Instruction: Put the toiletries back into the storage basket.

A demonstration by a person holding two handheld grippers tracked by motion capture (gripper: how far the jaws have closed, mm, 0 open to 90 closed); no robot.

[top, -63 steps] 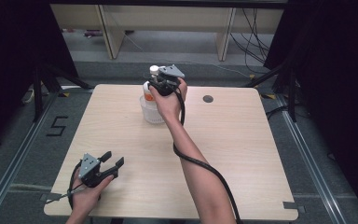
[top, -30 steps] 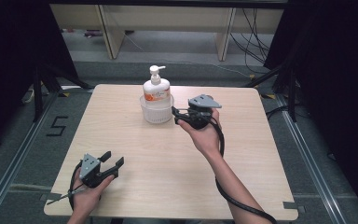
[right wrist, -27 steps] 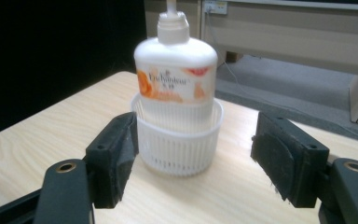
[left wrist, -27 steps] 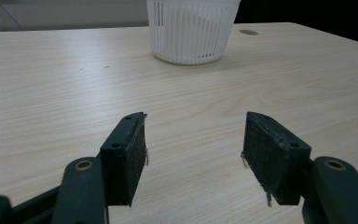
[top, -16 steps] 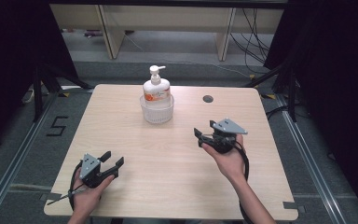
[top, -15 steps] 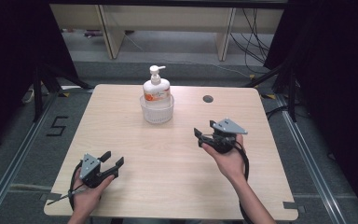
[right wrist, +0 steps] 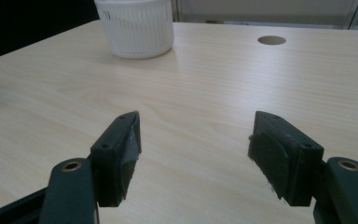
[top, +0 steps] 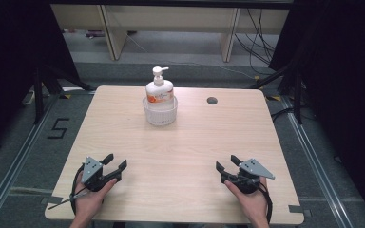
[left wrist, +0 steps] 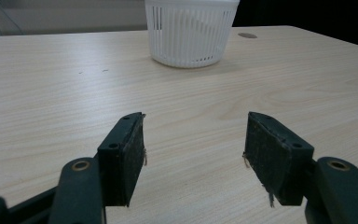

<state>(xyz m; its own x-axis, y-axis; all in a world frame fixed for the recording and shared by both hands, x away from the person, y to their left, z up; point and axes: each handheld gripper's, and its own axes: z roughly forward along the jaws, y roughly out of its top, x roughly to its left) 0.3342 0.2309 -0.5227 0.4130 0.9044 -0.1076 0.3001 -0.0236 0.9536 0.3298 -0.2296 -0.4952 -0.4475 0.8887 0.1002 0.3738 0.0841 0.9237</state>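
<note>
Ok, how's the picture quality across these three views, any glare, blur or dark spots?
High view: even light on the table, dark surroundings, soft shadow beside the basket holding the pump bottle. Left gripper view: fingers sharp, basket slightly soft. Right gripper view: mild sheen on the tabletop near the cable hole.

A light wooden surface [top: 180, 156] with rounded corners stands on a grey floor [top: 24, 156], a round hole [top: 212, 100] cut near its far right edge. Toward the far side, left of that hole, a white slatted basket [top: 160, 113] holds a pump bottle [top: 159, 88] with a white nozzle and an orange label, standing upright. A black numeral "5" [top: 58, 128] is marked on the floor to the left of the surface. Beyond it, pale wooden furniture legs [top: 109, 28] rise from the floor, and dark cables [top: 261, 38] trail across the floor at the far right, beside black curtains [top: 342, 71].
</note>
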